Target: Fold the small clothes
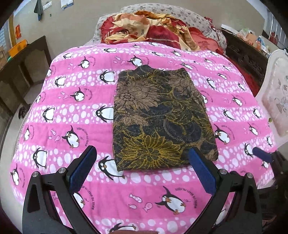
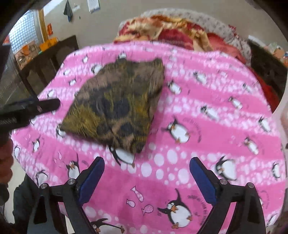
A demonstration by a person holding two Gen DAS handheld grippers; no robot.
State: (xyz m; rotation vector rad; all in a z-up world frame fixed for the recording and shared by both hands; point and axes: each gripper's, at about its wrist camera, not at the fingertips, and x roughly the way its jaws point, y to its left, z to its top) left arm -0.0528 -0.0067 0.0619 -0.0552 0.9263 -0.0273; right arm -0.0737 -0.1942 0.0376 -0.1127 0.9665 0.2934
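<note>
A small brown, black and yellow floral garment (image 1: 162,118) lies folded into a flat rectangle on the pink penguin blanket (image 1: 72,108). My left gripper (image 1: 142,153) is open and empty, hovering just above the garment's near edge. My right gripper (image 2: 146,162) is open and empty, just short of the garment's near corner (image 2: 118,106). The right gripper's blue tip (image 1: 261,153) shows at the right of the left wrist view. The left gripper (image 2: 41,106) shows at the left of the right wrist view.
A heap of red and yellow bedding (image 1: 153,30) and a flowered pillow (image 1: 180,12) lie at the bed's far end. Dark wooden furniture (image 1: 23,59) stands left. A dark carved cabinet (image 1: 246,57) and a pale chair back (image 1: 277,93) stand right.
</note>
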